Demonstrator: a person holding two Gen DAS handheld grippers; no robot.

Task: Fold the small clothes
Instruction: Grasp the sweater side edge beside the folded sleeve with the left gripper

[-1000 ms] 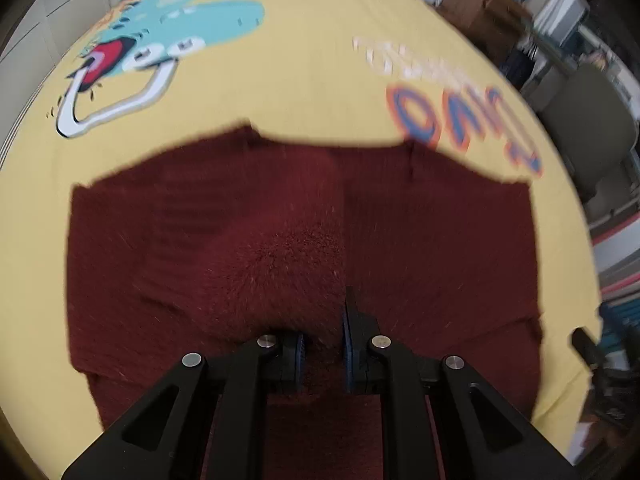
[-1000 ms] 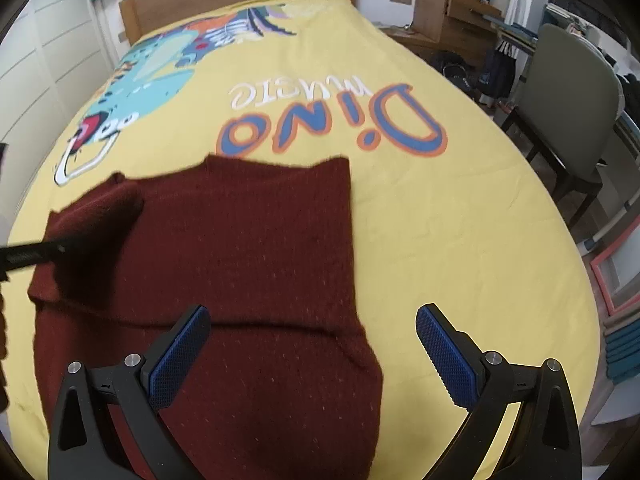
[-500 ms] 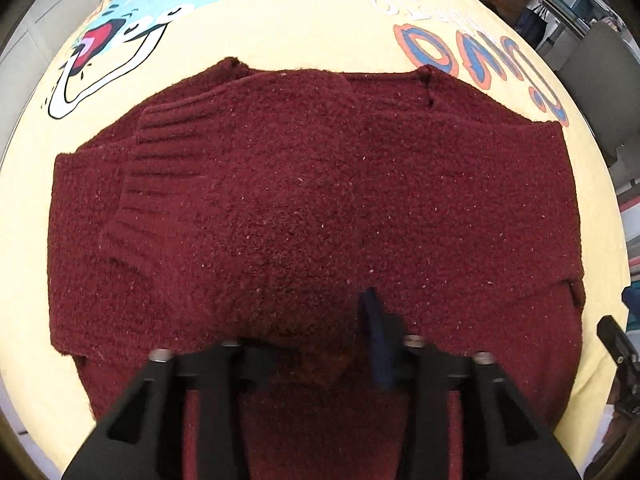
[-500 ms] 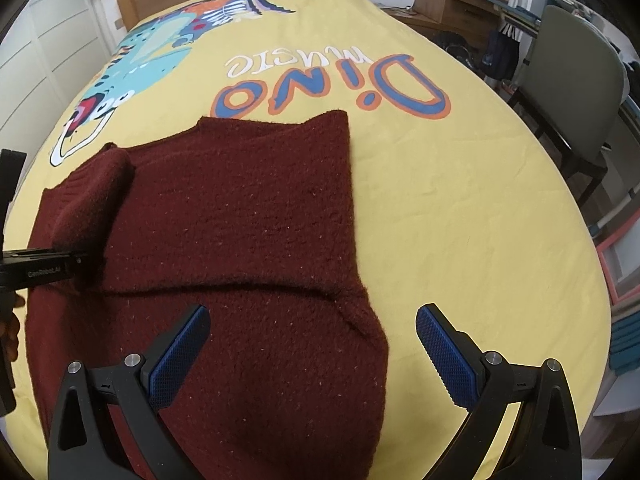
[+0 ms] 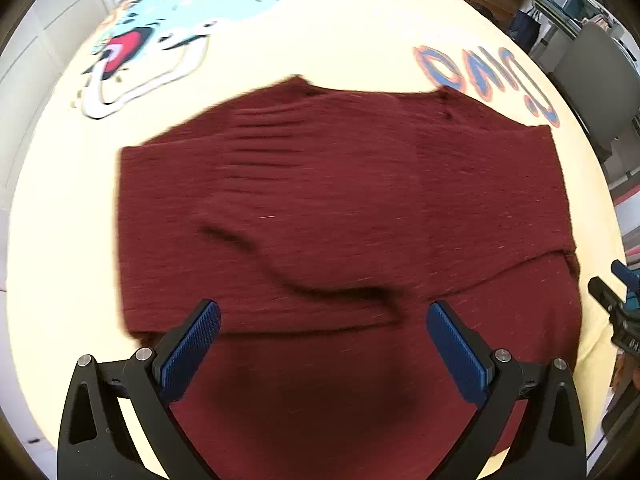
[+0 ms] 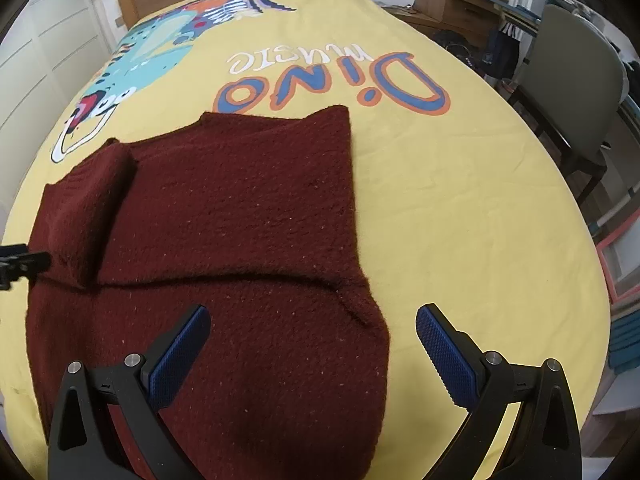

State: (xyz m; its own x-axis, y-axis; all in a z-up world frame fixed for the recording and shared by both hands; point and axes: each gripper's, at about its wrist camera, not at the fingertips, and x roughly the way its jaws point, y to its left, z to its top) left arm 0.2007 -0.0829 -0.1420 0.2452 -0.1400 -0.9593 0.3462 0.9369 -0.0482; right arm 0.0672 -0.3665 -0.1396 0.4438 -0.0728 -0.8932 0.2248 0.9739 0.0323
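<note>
Sleeve work looks done on one side. The left gripper (image 5: 322, 344) had its jaws pinched shut on a bunch of the dark red sweater (image 5: 340, 208) a moment ago. They have just been opening, and now they stand wide apart with nothing between them — the sweater only lies flat underneath. The sleeve (image 6: 86, 208) it let go of now rests folded across the sweater's body.

The right gripper (image 6: 312, 344) is wide open too and holds nothing. It hangs over the lower right part of the sweater (image 6: 240, 240).

The sweater lies spread on the yellow bed cover (image 6: 460, 200), just below the big painted word. It is probably ready for the next fold — maybe bringing the bottom half up over the top.
</note>
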